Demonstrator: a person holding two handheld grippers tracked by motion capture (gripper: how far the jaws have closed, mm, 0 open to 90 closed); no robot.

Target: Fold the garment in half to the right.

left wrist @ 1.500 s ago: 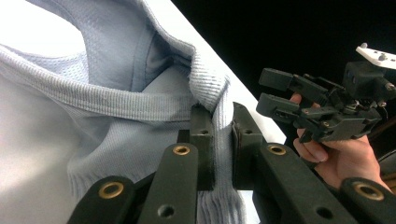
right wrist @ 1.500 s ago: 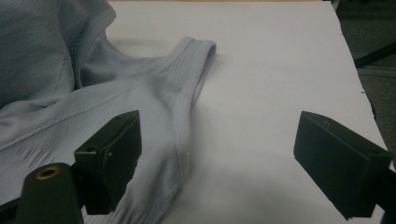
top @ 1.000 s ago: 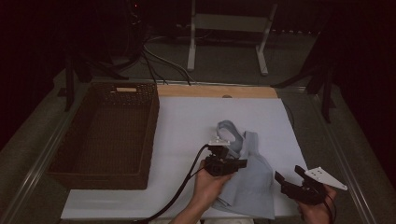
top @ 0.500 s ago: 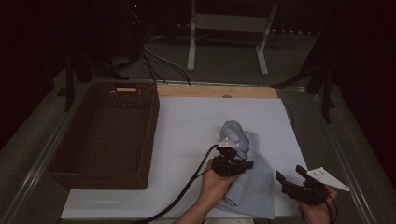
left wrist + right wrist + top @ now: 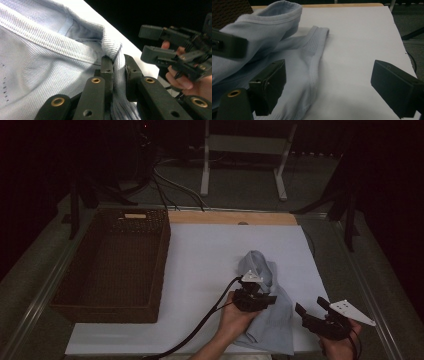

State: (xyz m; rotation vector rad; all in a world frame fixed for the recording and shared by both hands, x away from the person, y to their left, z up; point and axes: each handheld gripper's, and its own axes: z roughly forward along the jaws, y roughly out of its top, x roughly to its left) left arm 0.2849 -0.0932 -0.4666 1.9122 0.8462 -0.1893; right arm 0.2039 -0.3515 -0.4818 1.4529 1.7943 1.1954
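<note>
High view: left gripper [image 5: 251, 290] sits on top of the pale blue garment [image 5: 272, 320], which lies on the white sheet [image 5: 200, 270] between both grippers. Right gripper [image 5: 312, 312] hovers just right of the cloth; basket [image 5: 112, 265] is well off to the left. Jaw contact is hard to read from here.

Left gripper view: jaws clamped on a ribbed fold of the garment [image 5: 50, 57]; right gripper [image 5: 172, 56] beyond, jaws apart.

Right gripper view: jaws wide apart, nothing between them, garment [image 5: 294, 62] by its left jaw, lower edge cut off.
</note>
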